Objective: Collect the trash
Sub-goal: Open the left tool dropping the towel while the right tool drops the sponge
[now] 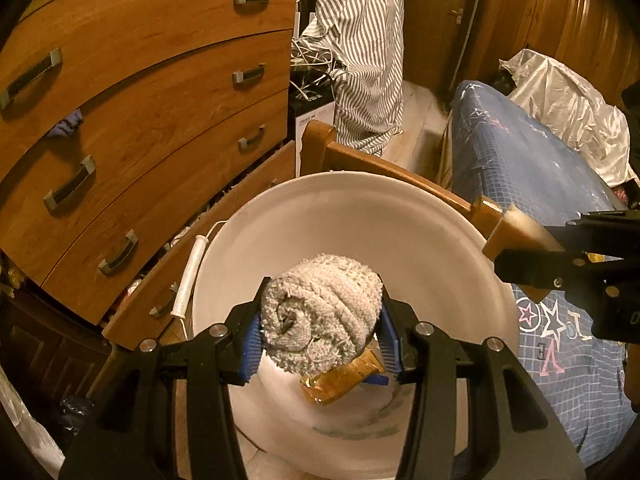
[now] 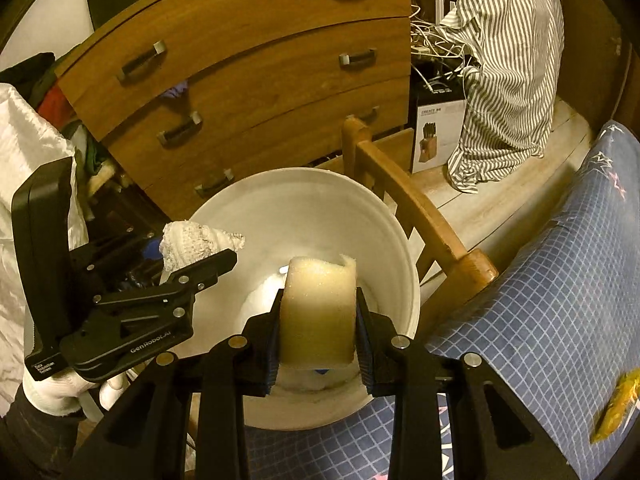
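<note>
A white bucket (image 1: 360, 178) (image 2: 280, 172) stands on the floor between the drawers and the bed. Over its mouth my left gripper (image 1: 320, 320) is shut on a rolled grey knitted cloth (image 1: 320, 300). Below the cloth, a gold wrapper (image 1: 344, 380) lies inside the bucket. My right gripper (image 2: 318, 320) is shut on a pale yellow foam block (image 2: 320, 304) above the bucket's near side. In the right wrist view the left gripper (image 2: 192, 252) holds the cloth (image 2: 192, 240) at the bucket's left rim. The right gripper (image 1: 528, 240) with the foam (image 1: 520, 228) shows at the right of the left wrist view.
A wooden chest of drawers (image 1: 140, 100) stands behind the bucket, its lower drawers ajar. The wooden bed frame (image 2: 420, 208) and a blue checked sheet (image 2: 540, 280) lie to the right. A yellow wrapper (image 2: 616, 408) rests on the sheet. A striped shirt (image 2: 504, 60) hangs beyond.
</note>
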A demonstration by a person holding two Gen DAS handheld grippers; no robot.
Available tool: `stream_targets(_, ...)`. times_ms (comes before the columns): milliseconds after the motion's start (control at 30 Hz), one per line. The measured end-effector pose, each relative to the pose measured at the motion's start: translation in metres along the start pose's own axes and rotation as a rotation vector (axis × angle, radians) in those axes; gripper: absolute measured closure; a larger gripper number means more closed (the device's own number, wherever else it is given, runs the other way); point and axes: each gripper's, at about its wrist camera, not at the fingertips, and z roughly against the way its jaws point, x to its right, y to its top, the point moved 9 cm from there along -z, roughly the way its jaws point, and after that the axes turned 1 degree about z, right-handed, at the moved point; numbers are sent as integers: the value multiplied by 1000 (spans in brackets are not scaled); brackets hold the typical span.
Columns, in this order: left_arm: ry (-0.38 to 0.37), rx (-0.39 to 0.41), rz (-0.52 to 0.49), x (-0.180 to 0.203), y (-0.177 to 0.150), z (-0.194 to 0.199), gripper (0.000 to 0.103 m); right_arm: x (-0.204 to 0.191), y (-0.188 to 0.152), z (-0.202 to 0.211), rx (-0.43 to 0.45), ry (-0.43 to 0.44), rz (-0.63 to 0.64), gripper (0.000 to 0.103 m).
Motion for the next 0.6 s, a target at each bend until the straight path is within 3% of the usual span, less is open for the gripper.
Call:
stream_targets(367,4,2,-5,-2,3,-5,55,4,2,-3,2,-2,0,70)
stream_targets(467,31,5,7,-8,4,-5,34,5,5,-1,17,0,-6,56)
stream_targets(500,36,9,12,-10,4,-5,33,6,6,1,24,4,-10,52)
stream_targets(600,45,15,15,-14,5,-4,33,10,7,4,36,5,-20,51)
